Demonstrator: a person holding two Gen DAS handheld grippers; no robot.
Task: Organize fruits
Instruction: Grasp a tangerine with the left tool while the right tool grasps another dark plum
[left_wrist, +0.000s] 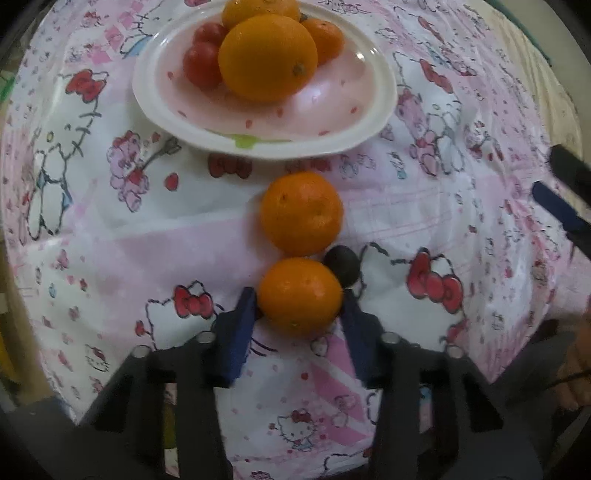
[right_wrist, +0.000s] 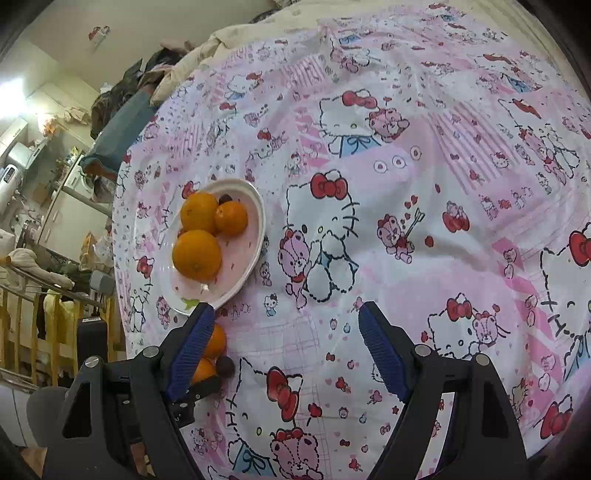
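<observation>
Orange fruit sits right between your left gripper's (left_wrist: 300, 314) fingers: the near mandarin (left_wrist: 300, 295), both blue pads touching its sides, apparently pinching it. The plate (left_wrist: 258, 144) lies straight ahead, past a second mandarin (left_wrist: 301, 213). Your right gripper (right_wrist: 286, 347) hangs spread wide, holding nothing, off to the side.

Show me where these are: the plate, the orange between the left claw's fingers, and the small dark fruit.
plate (left_wrist: 369, 122), left wrist view, bare white rim.
held orange (left_wrist: 300, 295), left wrist view, middle of peel.
dark fruit (left_wrist: 341, 263), left wrist view, visible top.
</observation>
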